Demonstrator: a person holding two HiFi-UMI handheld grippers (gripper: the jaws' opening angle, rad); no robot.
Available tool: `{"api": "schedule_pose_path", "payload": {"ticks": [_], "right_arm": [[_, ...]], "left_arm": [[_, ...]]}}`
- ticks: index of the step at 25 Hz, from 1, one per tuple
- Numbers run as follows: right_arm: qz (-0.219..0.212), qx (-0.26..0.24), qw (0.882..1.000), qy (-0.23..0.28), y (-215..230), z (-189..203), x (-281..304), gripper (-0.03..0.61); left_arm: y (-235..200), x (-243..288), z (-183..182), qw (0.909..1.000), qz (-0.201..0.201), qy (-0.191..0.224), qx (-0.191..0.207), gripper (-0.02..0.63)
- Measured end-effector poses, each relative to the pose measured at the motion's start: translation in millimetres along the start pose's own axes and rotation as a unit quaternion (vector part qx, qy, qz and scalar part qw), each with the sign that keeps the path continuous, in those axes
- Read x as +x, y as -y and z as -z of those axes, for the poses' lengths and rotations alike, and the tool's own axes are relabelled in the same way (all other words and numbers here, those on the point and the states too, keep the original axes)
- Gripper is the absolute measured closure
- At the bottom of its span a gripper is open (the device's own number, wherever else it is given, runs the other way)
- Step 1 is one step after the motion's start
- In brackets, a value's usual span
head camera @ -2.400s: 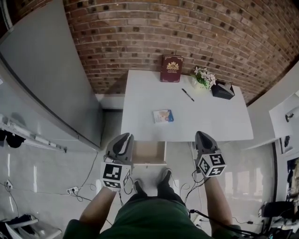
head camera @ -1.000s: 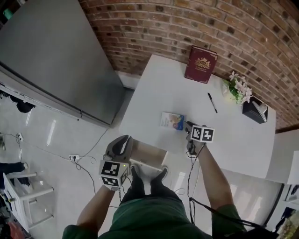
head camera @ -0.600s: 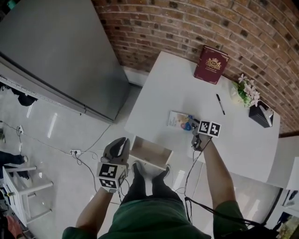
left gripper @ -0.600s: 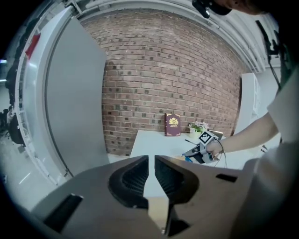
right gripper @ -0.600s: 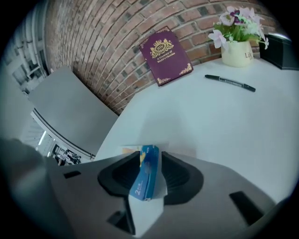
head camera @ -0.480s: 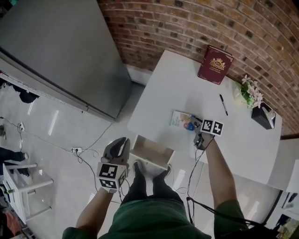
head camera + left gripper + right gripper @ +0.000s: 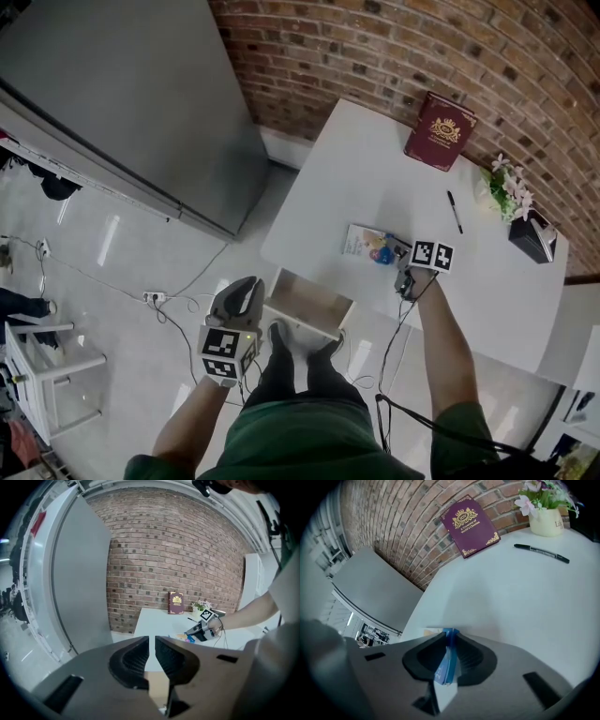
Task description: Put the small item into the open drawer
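Small flat blue-and-white packet (image 7: 368, 244) (image 7: 446, 660): it lies on the white table (image 7: 356, 169) near the front edge, with one end between my right jaws; it is not in the drawer.
Right gripper (image 7: 394, 257) (image 7: 450, 652): my jaws are closing on the packet, which stands edge-on between the pads with both pads against it.
Left gripper (image 7: 246, 287) (image 7: 151, 654): my jaws are drawn almost together, leaving only a thin slit. The gripper hangs off the table, just left of the drawer.
Open light wooden drawer (image 7: 302, 317): it is pulled out under the table's front edge, below and left of the packet.
Change: a second ago my right gripper was just short of the packet, and now it is on it. Earlier still, both grippers hung by the drawer front and the packet lay alone. My left gripper has stayed beside the drawer.
Back of table: a maroon hardcover book (image 7: 440, 130) stands at the brick wall (image 7: 375, 47). A black pen (image 7: 455, 212) lies well apart from the packet.
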State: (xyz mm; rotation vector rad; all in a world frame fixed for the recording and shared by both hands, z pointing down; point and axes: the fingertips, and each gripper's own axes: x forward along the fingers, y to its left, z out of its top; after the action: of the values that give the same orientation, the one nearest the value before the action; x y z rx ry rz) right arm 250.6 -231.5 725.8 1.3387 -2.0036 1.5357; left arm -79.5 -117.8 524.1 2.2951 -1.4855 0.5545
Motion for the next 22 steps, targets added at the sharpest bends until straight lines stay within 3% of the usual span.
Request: {"api": "schedule_pose_path", "payload": {"ticks": [12,22], "right_arm": [[-0.062,0.004,0.996,0.063,-47.3,6.4,-34.2,0.538],[-0.11,0.013,0.99,0.087,-105.1,30.9,-67.5,0.538]], "left_arm": [[19.1,8.6,-1.2,0.9992,0.036,-0.011,-0.014,0.577],[22.6,9.4,-3.5,0.9987,0.051,0.001,0.0,0.577]]}}
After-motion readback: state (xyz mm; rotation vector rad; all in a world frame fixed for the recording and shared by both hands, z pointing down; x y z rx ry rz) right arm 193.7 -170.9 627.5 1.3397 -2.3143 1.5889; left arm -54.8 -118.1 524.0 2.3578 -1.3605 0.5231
